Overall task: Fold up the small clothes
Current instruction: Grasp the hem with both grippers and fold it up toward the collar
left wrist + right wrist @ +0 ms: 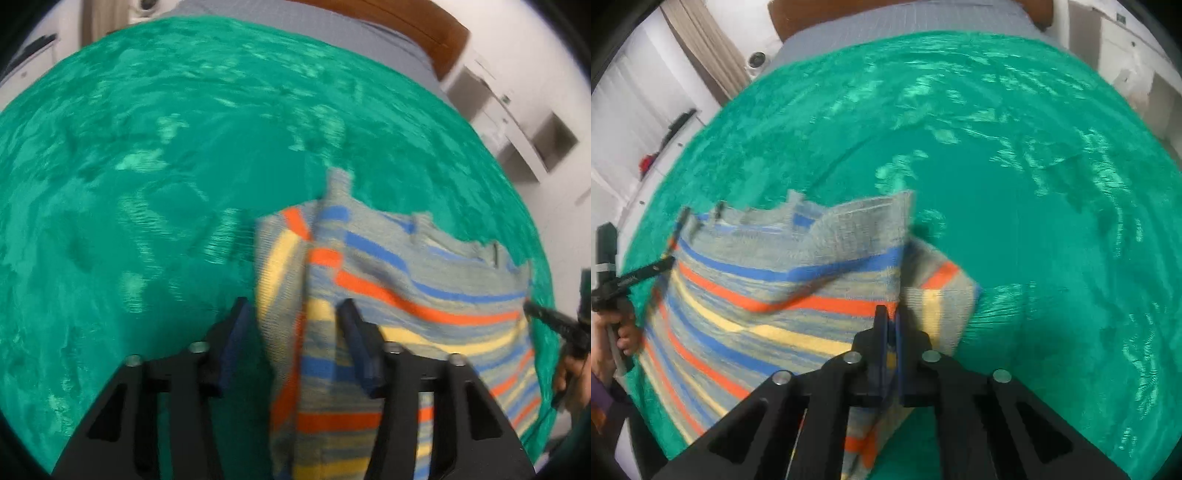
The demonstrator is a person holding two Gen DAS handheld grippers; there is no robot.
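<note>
A small grey knit garment (pixel 424 280) with blue, orange and yellow stripes lies on a green plush cover (pixel 147 184). My left gripper (pixel 293 310) is open, its jaws wide apart; a raised fold of the garment stands between them at its left edge. In the right wrist view the same garment (pixel 768 280) spreads to the left. My right gripper (pixel 891 314) is shut on the garment's right edge, with cloth pinched between the fingers and lifted into a fold. The other gripper shows at each view's side (pixel 554 321) (pixel 635 277).
The green cover (pixel 1034 221) drapes a bed with a grey sheet (pixel 905 18) and a brown headboard (pixel 424 26) at the far end. White shelving (pixel 517 122) stands to the right of the bed, a curtain (pixel 713 55) and a white shelf to the left.
</note>
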